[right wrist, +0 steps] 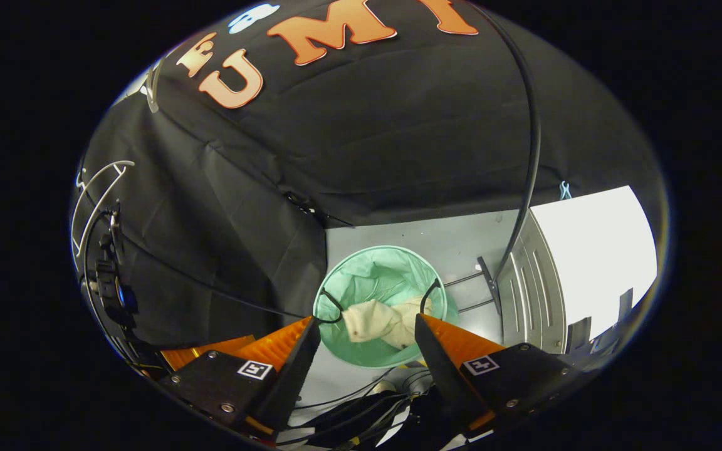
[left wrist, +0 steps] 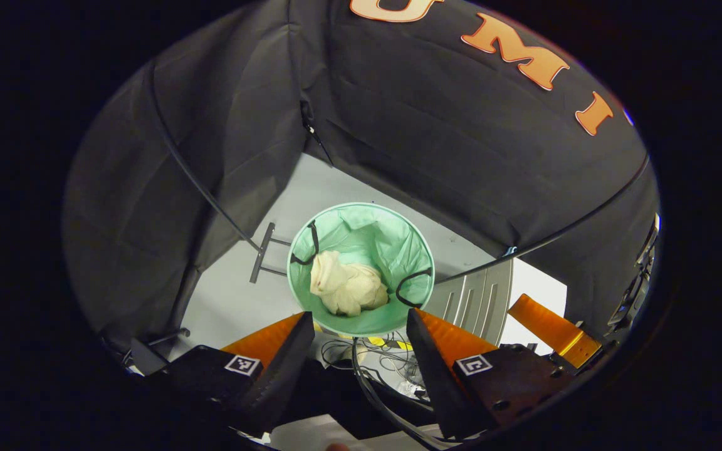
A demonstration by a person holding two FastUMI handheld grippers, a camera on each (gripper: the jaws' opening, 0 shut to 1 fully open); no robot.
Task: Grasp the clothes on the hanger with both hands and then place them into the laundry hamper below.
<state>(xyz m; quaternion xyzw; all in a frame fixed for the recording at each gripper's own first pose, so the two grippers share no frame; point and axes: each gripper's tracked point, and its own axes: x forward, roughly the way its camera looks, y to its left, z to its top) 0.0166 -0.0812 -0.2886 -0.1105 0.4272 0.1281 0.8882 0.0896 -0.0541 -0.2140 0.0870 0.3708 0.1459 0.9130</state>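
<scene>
Cream clothes [left wrist: 347, 288] lie bunched inside the green laundry hamper [left wrist: 361, 219] on the floor. Above it, left gripper [left wrist: 361, 335] and right gripper [right wrist: 367, 338] hang wide open, holding nothing.

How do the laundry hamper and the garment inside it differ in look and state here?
The laundry hamper is mint green, round and stands open; the garment is cream, crumpled and shapeless. The hamper has black handles; the garment has none. The hamper contains; the garment lies inside. Both look like soft fabric.
</scene>
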